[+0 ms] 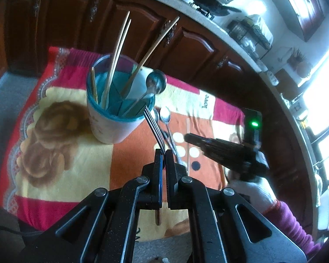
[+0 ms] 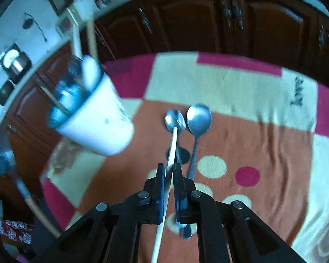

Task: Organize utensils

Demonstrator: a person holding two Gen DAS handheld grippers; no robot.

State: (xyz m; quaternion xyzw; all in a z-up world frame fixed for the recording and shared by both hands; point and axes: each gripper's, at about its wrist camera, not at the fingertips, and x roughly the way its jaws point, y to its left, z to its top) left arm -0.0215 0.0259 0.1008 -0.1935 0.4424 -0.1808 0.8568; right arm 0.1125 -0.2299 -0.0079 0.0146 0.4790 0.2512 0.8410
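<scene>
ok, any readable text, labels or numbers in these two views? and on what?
"love" – dark script on a cream patch of the blanket; it also shows in the right wrist view, turned sideways.
Cup: faint marks on its white side, too blurred to read.
Nothing else readable.

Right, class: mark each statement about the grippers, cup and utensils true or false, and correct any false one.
1. The left gripper holds a fork. True.
2. The right gripper is empty. False: it is shut on a chopstick.
3. Two spoons lie on the blanket. True.
4. The cup lies tipped over. False: it stands upright.
5. The cup holds only spoons. False: chopsticks stand in it too.
</scene>
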